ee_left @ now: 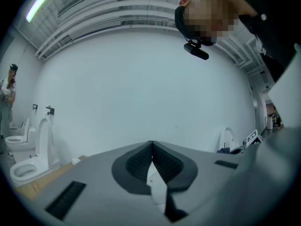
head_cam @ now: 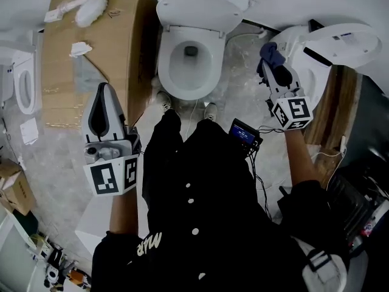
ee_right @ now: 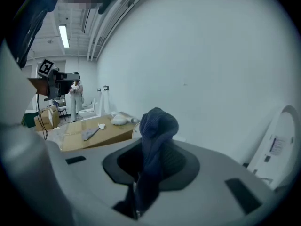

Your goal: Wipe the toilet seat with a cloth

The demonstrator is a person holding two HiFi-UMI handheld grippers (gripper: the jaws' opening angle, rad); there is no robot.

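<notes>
The white toilet (head_cam: 189, 72) stands straight ahead of me with its lid (head_cam: 200, 6) raised and its seat (head_cam: 170, 66) down around the bowl. My right gripper (head_cam: 271, 64) is held up to the right of the bowl, apart from it, shut on a dark blue cloth (head_cam: 271, 53). In the right gripper view the cloth (ee_right: 157, 126) bunches up out of the shut jaws. My left gripper (head_cam: 104, 89) is held to the left of the toilet, over the cardboard edge; its pads (ee_left: 141, 161) meet with nothing between them.
A flat cardboard sheet (head_cam: 91, 47) with white scraps lies left of the toilet. A second toilet (head_cam: 340, 41) with raised lid stands at right, another (head_cam: 24, 87) at far left. A small device with a blue screen (head_cam: 243, 132) and cables hangs at my waist.
</notes>
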